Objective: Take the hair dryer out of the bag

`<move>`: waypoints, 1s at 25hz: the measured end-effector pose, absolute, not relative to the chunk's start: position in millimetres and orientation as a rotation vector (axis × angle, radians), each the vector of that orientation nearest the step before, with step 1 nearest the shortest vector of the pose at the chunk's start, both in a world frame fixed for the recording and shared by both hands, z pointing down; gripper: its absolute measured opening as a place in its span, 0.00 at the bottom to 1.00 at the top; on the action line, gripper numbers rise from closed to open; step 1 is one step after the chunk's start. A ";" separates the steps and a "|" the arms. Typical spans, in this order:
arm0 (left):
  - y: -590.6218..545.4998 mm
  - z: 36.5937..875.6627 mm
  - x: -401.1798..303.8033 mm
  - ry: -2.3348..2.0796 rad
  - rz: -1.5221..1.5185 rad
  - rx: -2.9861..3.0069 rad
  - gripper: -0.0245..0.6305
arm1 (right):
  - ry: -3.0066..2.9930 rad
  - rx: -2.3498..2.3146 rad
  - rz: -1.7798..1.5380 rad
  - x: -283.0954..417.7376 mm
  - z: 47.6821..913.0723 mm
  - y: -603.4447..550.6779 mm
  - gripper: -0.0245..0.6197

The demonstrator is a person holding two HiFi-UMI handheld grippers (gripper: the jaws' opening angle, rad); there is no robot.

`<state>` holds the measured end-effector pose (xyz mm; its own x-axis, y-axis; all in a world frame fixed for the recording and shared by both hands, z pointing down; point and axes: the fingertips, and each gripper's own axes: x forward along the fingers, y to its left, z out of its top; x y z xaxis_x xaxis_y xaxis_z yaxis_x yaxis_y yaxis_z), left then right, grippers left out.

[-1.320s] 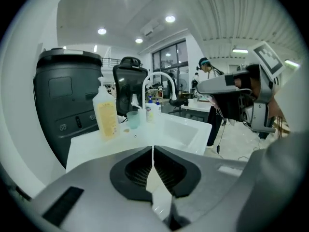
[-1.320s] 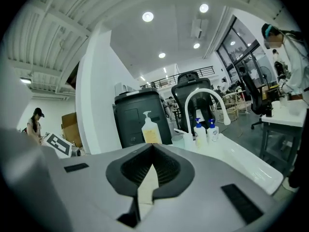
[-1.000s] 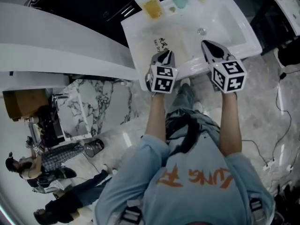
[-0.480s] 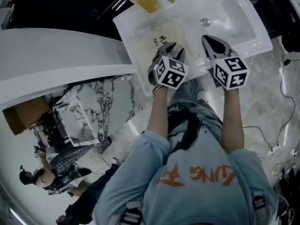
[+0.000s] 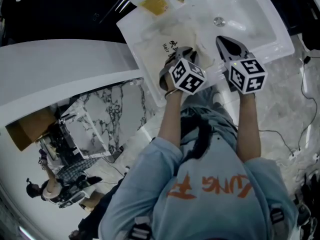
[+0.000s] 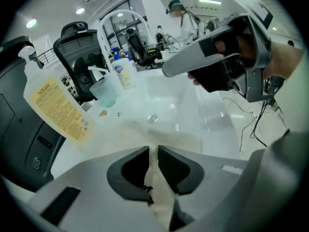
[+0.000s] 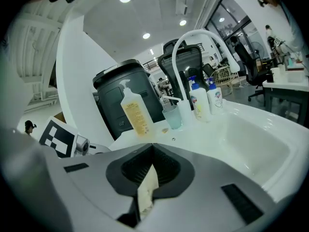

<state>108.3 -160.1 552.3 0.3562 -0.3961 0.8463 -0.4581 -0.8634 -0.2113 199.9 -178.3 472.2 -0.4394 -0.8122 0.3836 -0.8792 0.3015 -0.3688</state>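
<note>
Two grips going on the cream bag (image 5: pixel 167 39), flat on the ledge of the sink (image 5: pixel 260 29), left of the basin. Pinching a fold of its cloth in the right claw (image 7: pixel 152 166), jaws fully together on it. Closing the left claw (image 6: pixel 153 161) on another bit of the same near edge, cloth already between the pads but not yet squeezed tight. No sign of the hair dryer anywhere; presumably inside the bag, out of sight.

Watch-outs, as a guess:
- Pulling with the left before a firm bite, and losing the cloth.
- Catching both layers together, and so pinning the mouth closed instead of spreading it.
- Dragging the whole bag toward the front edge rather than opening it, with a weighty dryer likely inside.
- Knocking the yellow-labelled bottle (image 5: pixel 152 1) or the cup (image 6: pixel 104 93) at the back, though both well apart for now.

Left hand tipped steeply down onto the bag, marker cube skewed to one side. Right hand flatter, reaching just beside it, nearer the basin. Forearms roughly parallel, straight out from the chest.
</note>
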 end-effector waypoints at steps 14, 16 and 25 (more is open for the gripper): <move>-162.1 508.0 60.2 -1.064 1.390 2.529 0.06 | -2.478 1.501 0.846 181.8 479.6 -174.8 0.04; -161.7 502.2 51.5 -1.107 1.371 2.522 0.06 | -2.472 1.474 0.845 175.3 484.0 -173.3 0.04; -160.2 497.4 22.9 -1.154 1.294 2.500 0.06 | -2.434 1.353 0.694 149.9 495.5 -187.0 0.04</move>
<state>22.9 -160.2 497.4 0.3520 -0.5800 0.7346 -0.6639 -0.7080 -0.2409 149.9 -187.0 495.5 -0.5270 -0.7200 0.4515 -0.8499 0.4489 -0.2761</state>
